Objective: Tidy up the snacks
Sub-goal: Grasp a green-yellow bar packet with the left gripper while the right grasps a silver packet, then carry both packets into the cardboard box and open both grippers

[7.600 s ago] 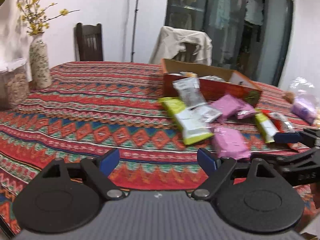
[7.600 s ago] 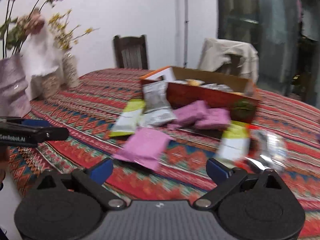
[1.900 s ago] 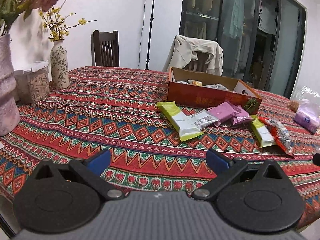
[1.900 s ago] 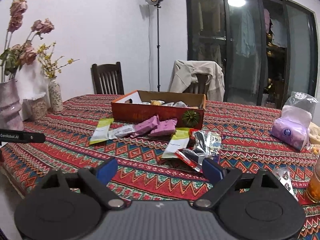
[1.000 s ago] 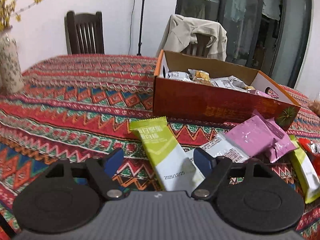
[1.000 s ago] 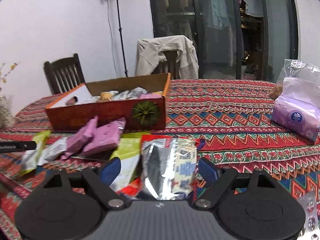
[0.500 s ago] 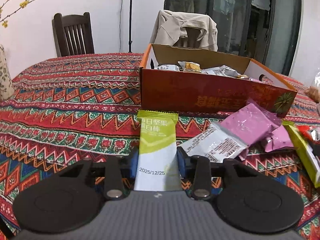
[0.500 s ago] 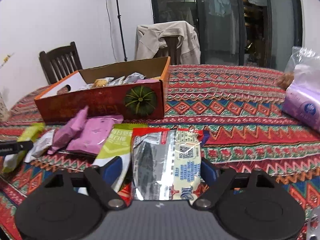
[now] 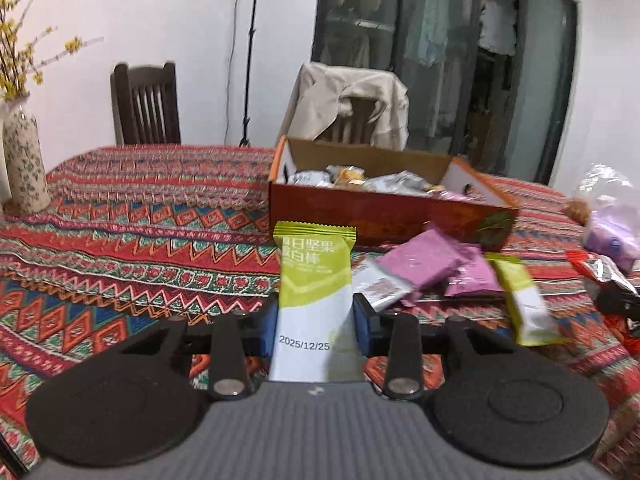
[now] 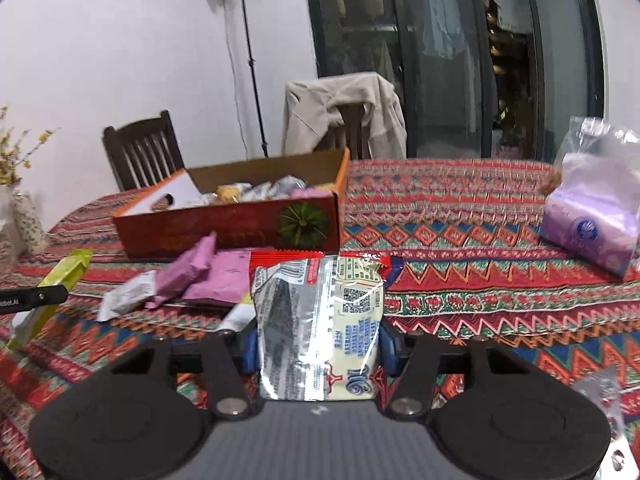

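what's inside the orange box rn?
The box holds a pile of wrapped snacks: silver, yellowish, one pink. Its front wall hides the lower layers and floor, so no count is possible.

Green-and-white bar packet: long and flat, printed with a date, its green crimped end pointing toward the box, clamped at its white half. Silver foil packet: crinkled, red-edged, with a QR code on its cream panel, clamped by its sides. Orange cardboard box: open-topped, holding several wrapped snacks, standing on the worktop. Just before it lie two pink packets, overlapping, a small silver packet beside them, and a second green-and-white bar.
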Demonstrator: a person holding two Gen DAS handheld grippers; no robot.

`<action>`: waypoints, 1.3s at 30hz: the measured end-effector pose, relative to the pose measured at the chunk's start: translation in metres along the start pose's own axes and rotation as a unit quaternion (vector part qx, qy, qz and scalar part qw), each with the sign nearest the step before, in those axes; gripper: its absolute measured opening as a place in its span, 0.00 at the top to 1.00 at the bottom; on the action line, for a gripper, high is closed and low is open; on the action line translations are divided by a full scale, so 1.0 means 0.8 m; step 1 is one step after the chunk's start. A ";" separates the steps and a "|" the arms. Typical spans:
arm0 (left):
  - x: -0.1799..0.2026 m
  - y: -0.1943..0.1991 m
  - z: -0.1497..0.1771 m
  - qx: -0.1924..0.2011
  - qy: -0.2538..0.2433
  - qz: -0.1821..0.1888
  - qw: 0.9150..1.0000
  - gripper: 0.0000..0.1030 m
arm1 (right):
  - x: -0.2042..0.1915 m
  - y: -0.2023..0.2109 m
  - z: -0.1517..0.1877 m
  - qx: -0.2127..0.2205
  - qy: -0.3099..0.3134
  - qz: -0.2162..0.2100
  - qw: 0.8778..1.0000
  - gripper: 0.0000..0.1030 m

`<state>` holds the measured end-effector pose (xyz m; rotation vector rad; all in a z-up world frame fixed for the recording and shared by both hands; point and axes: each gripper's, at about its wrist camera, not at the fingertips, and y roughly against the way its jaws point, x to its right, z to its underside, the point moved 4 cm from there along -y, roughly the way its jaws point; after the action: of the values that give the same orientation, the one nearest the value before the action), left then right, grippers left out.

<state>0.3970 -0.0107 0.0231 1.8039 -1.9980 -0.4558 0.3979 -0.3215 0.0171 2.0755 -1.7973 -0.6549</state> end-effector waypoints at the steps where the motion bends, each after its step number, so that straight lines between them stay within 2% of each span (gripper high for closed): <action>1: 0.003 0.014 0.001 0.007 -0.002 0.003 1.000 0.63 | -0.003 0.009 0.001 0.004 0.003 -0.003 1.000 0.48; 6: 0.010 0.073 0.009 0.039 -0.006 0.013 0.999 0.63 | -0.026 0.067 0.005 0.029 0.026 -0.015 0.999 0.48; 18: 0.004 0.176 0.036 0.072 0.009 0.022 0.997 0.63 | -0.067 0.179 0.024 0.069 0.066 -0.028 0.995 0.48; 24: 0.006 0.199 0.039 0.084 0.000 0.027 0.996 0.63 | -0.076 0.203 0.031 0.077 0.068 -0.034 0.994 0.48; 31: 0.006 0.199 0.033 0.091 0.004 0.033 0.995 0.63 | -0.076 0.208 0.029 0.084 0.066 -0.037 0.994 0.48; 35: 0.004 0.192 0.007 0.100 0.010 0.053 0.994 0.63 | -0.074 0.204 0.018 0.088 0.069 -0.043 0.993 0.48; 39: 0.005 0.184 -0.038 0.121 0.005 0.075 0.990 0.63 | -0.077 0.204 -0.015 0.107 0.083 -0.050 0.989 0.48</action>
<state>0.2853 0.0022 0.1231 1.7688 -2.2422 -0.1627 0.2607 -0.2875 0.1197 2.2964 -1.7441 -0.3116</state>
